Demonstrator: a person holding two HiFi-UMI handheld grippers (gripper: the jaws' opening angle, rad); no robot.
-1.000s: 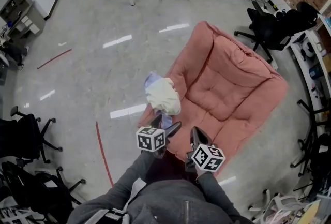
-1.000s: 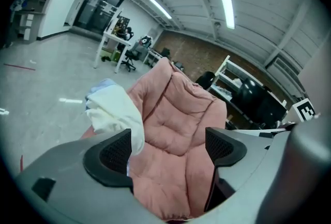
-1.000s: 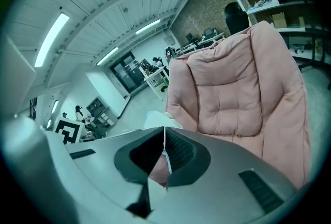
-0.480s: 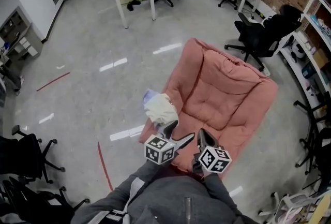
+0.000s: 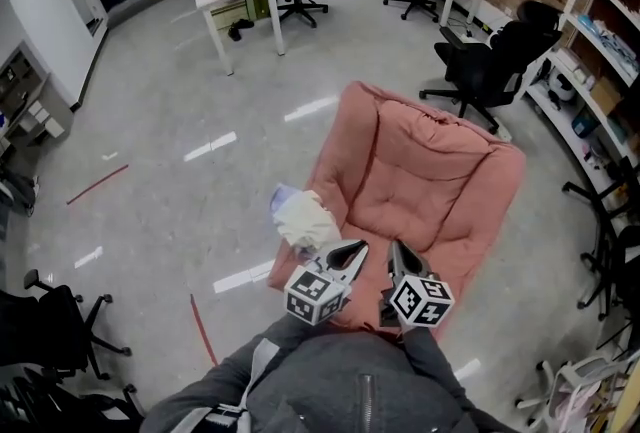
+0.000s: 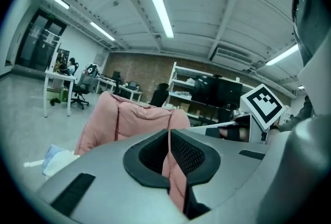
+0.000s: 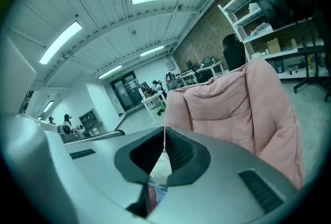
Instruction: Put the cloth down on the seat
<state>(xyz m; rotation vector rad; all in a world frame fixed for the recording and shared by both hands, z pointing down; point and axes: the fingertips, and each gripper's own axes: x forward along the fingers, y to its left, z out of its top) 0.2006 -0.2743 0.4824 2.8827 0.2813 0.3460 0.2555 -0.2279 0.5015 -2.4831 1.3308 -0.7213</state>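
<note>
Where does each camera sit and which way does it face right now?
Head view: on the person's head, steeply down onto pink armchair, cloth at its edge; grey sleeves, left tongs, right tongs show.
Left gripper view: on the left tongs, about level toward the armchair; own jaws, just closed on nothing, plus right tongs' marker cube.
Right gripper view: on the right tongs, toward the armchair's back; own jaws shut, empty.
Shared: all see the armchair; head and left views, the cloth.

Bright ceiling tubes (image 6: 163,13) glare on glossy floor (image 5: 150,121); fisheye edges.
</note>
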